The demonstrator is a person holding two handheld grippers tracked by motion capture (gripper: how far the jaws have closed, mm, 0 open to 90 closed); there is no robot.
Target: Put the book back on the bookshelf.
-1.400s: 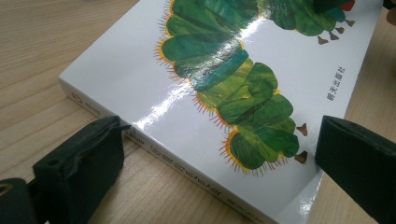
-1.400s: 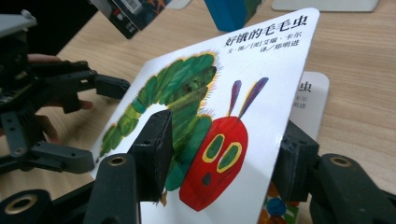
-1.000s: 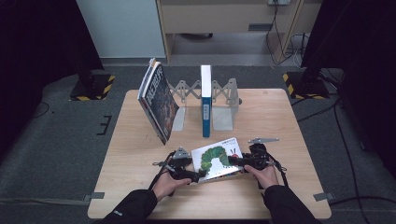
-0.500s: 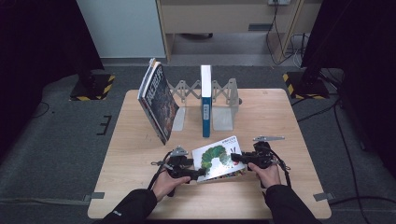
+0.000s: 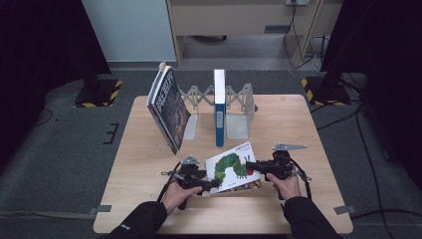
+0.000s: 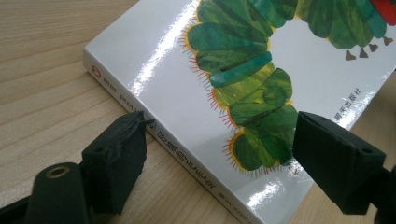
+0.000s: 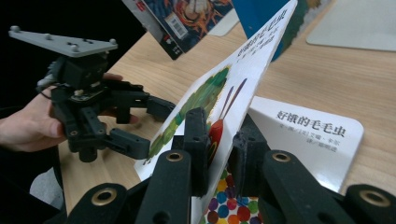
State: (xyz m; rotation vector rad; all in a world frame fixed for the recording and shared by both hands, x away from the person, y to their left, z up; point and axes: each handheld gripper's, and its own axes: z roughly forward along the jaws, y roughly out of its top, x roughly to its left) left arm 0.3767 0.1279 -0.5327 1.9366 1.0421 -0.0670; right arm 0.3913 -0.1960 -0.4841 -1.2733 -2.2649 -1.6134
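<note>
Both my tongs work near the front edge of the worktop (image 5: 149,149). With my right tongs (image 5: 253,166) I pinch the lifted front cover of the caterpillar book (image 5: 233,167); the jaws have just been closing and now clamp the cover between them. My left tongs (image 5: 211,184) stand wide, one jaw at the spine side of the book and one over the cover, and the pads do not press. The book lies close to the front edge, a little right of the middle.

At the back edge stands a grey rack (image 5: 239,104) with one blue book (image 5: 219,107) upright, and a dark book (image 5: 168,112) leans at its left. Around the worktop is grey carpet (image 5: 59,149), with black curtains at both sides and a wooden cabinet (image 5: 234,20) behind.
</note>
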